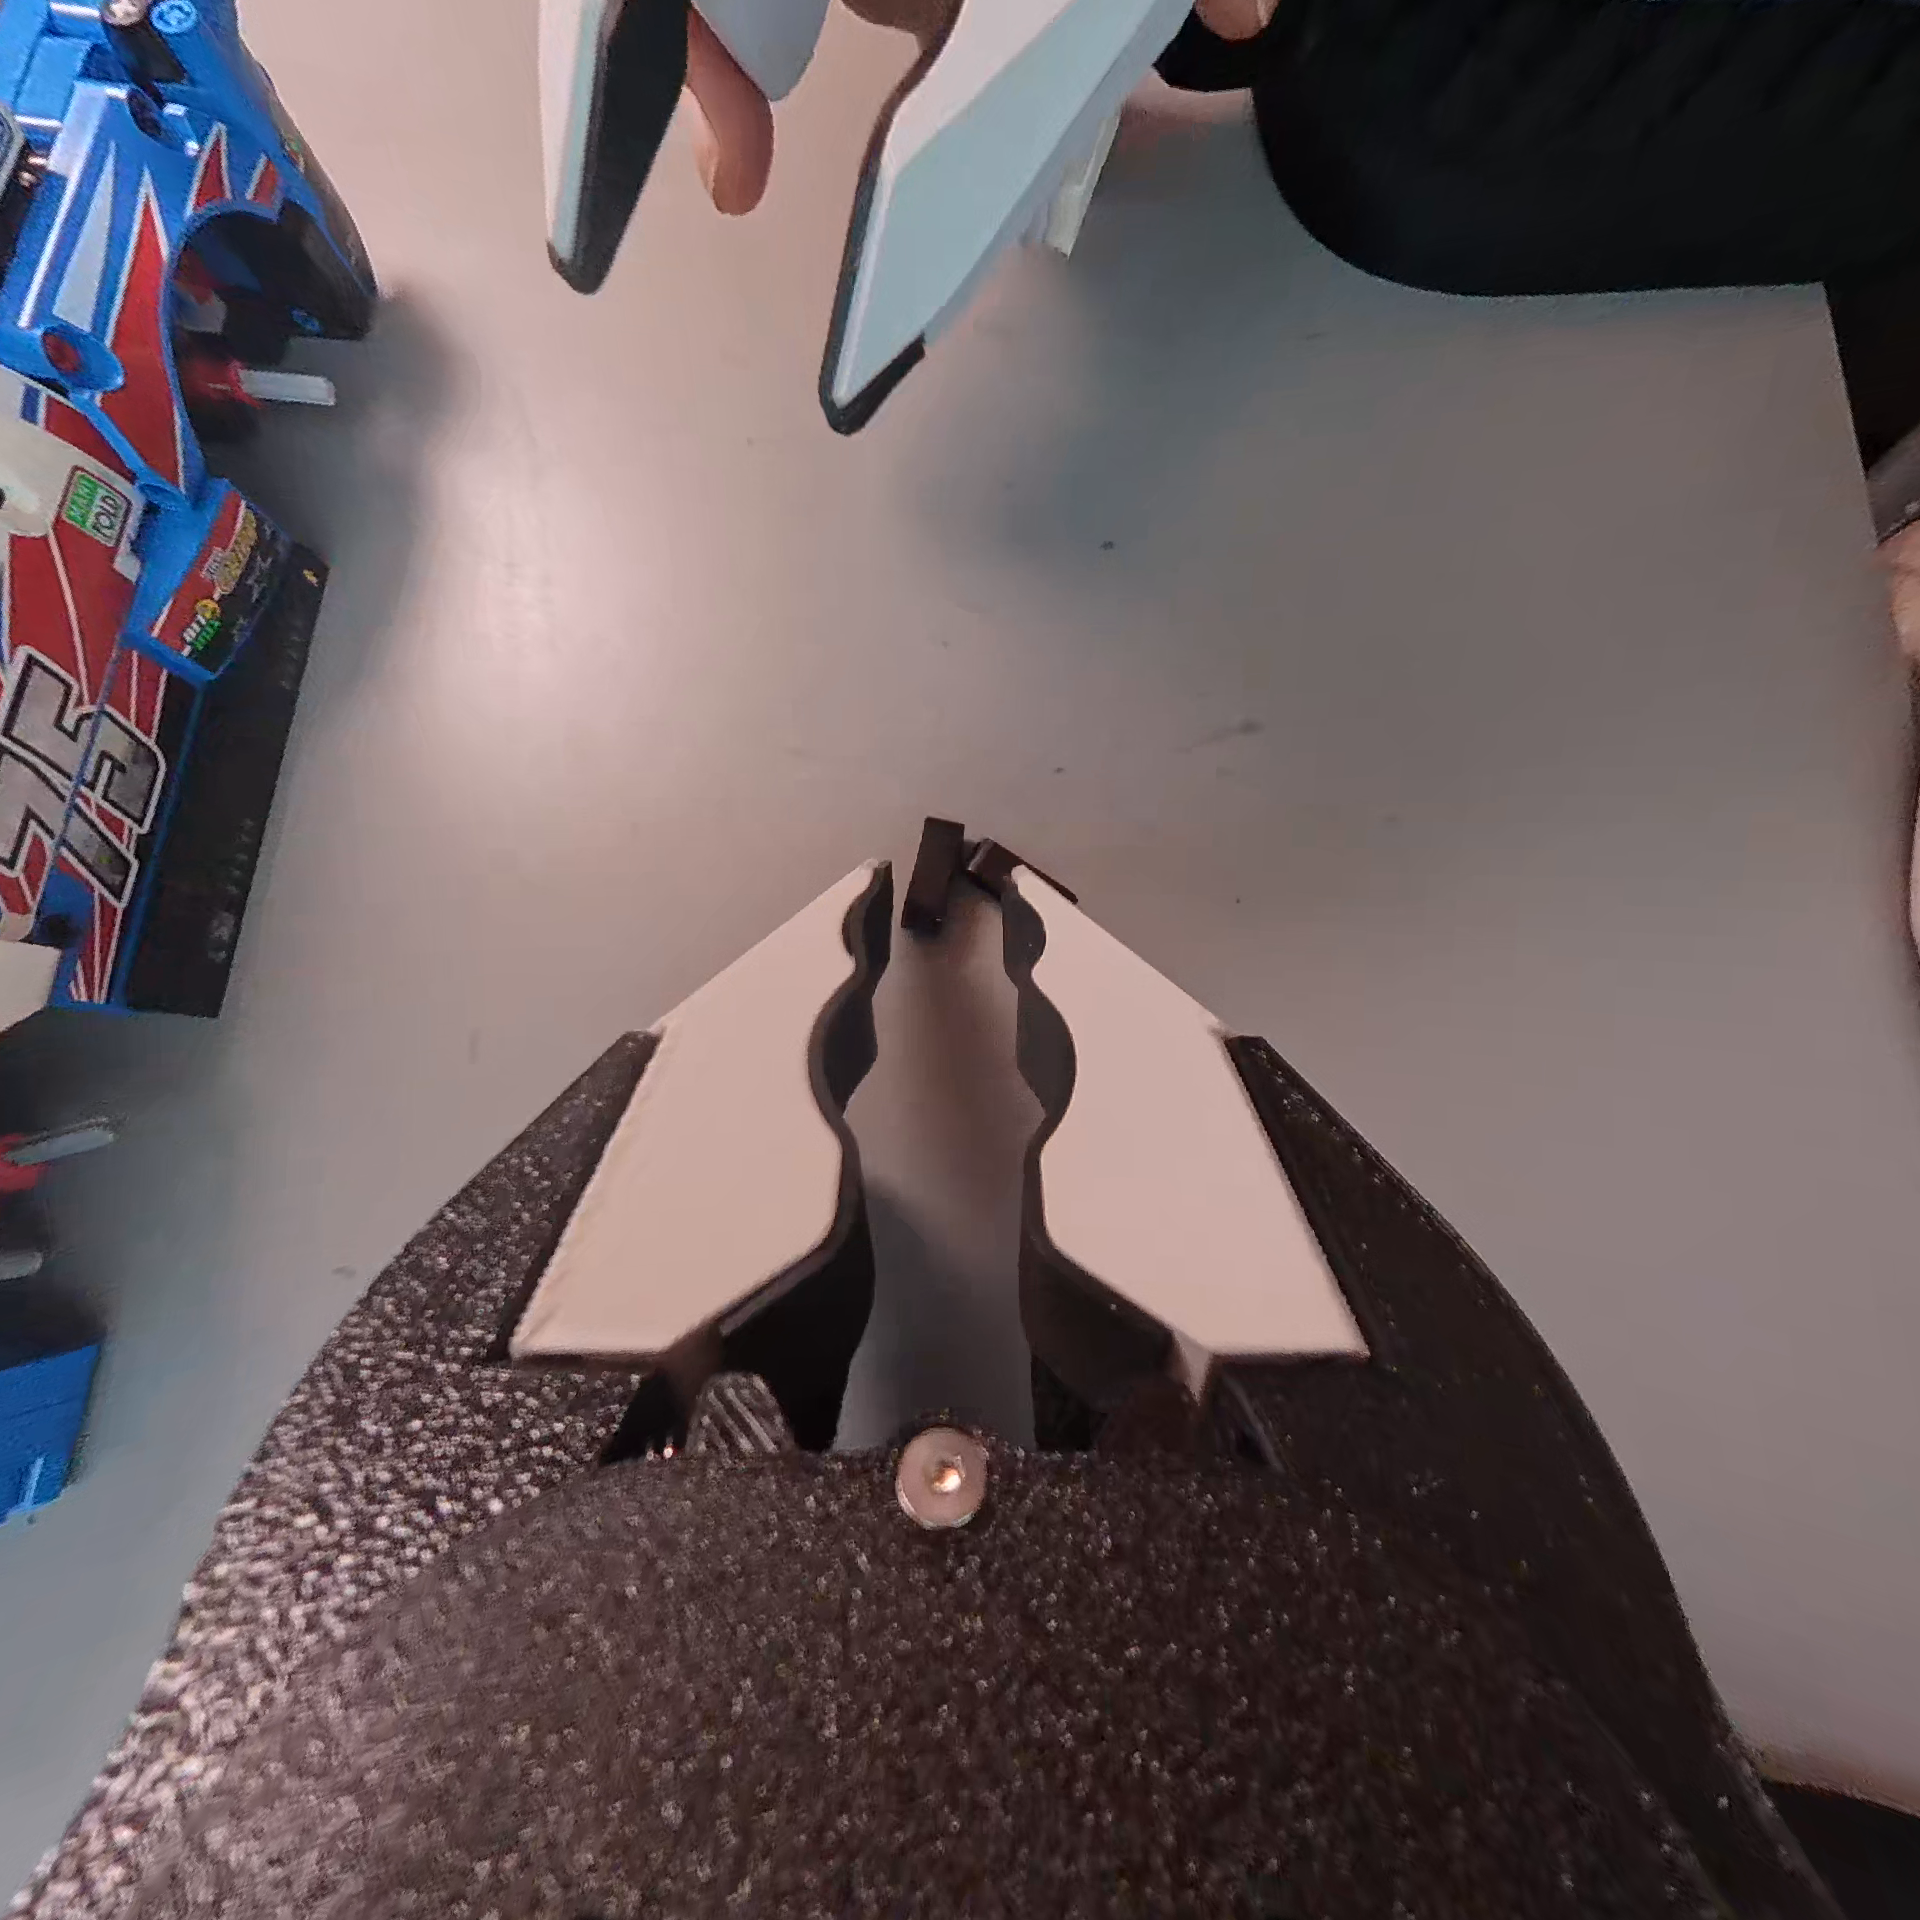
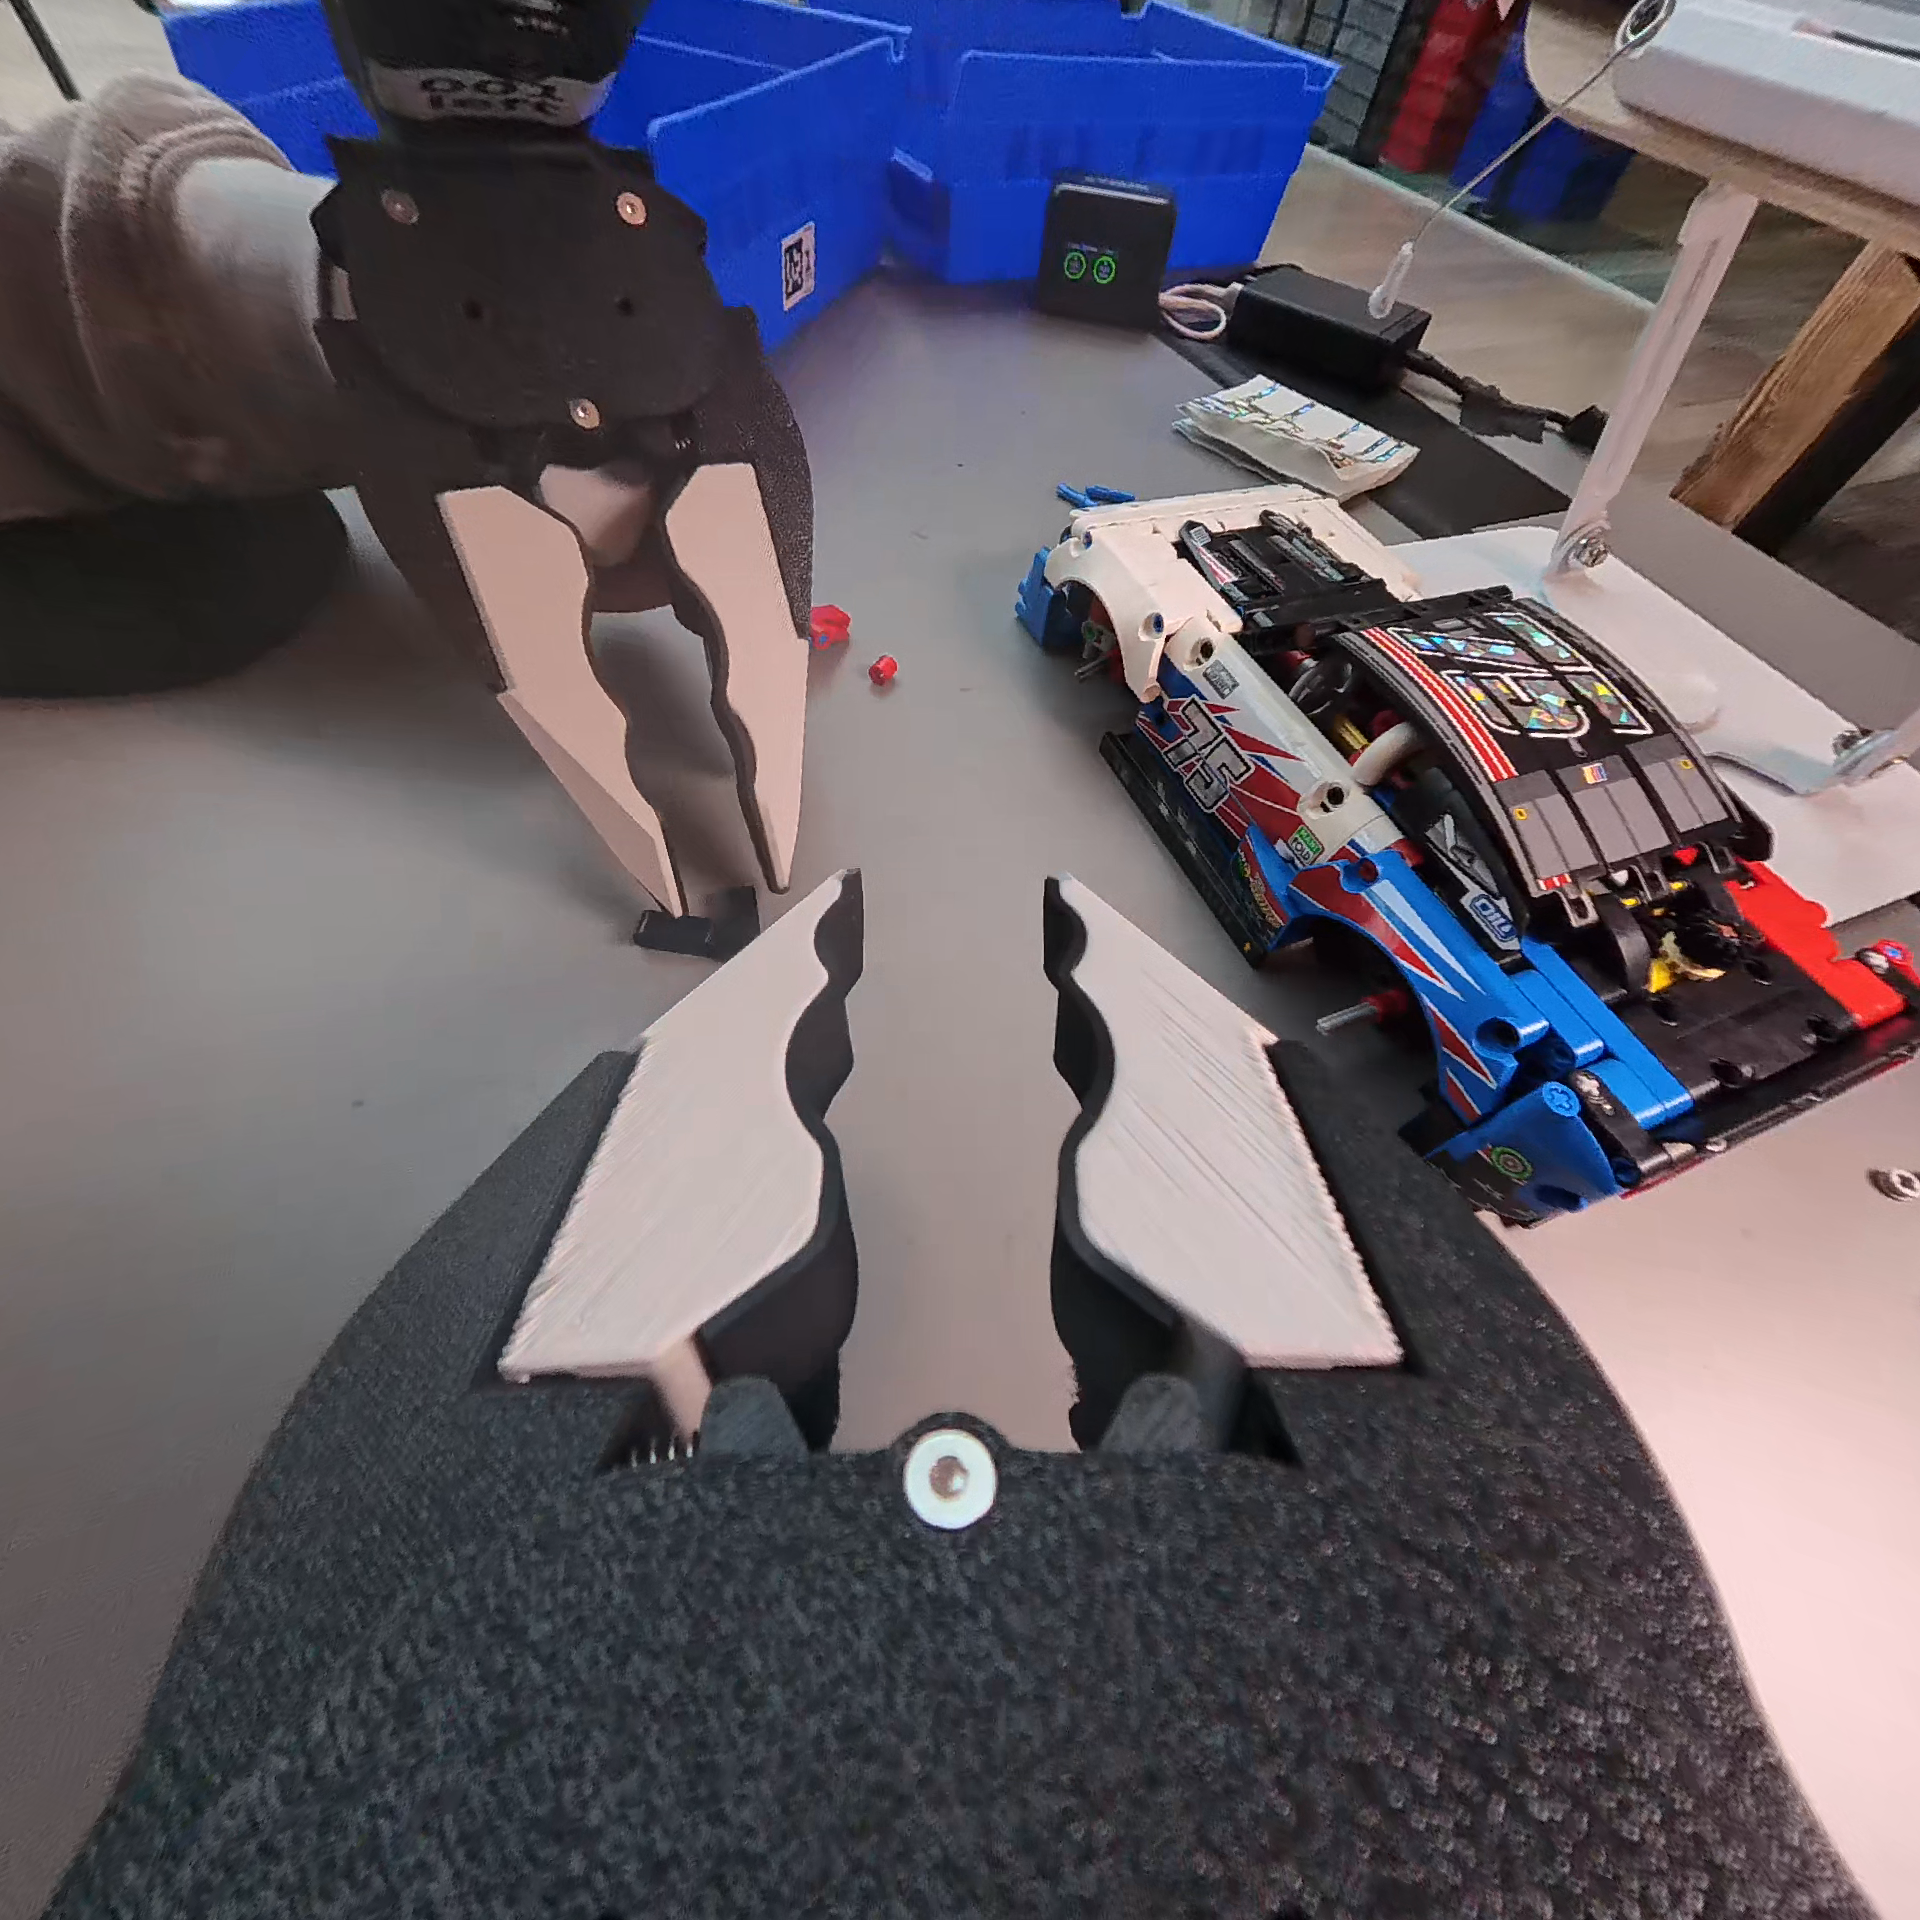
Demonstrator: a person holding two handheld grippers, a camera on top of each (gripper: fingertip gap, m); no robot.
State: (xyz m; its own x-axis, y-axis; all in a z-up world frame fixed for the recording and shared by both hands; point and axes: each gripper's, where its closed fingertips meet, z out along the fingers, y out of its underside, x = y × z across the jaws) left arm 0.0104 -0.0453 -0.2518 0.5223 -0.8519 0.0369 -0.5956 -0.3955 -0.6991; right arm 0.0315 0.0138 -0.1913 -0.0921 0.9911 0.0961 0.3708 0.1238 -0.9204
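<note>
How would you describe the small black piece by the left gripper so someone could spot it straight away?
Start at the big blue, red and white toy car on the grey table. Beside it the left gripper points down; the small black piece lies at its tips. The nearby loose bits are red.

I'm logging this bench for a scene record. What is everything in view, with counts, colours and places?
Small black plastic pieces: two, black, on table at left gripper's fingertips.
Brick-built toy race car: one, blue, white, red, black, table right.
Small red plastic pieces: two, red, behind left gripper.
Blue plastic bins: several, table's far edge.
Black box with green lights: one, before bins.
Grey table: one.
Left gripper: white fingers, slightly open.
Right gripper: white fingers, open, empty.
</note>
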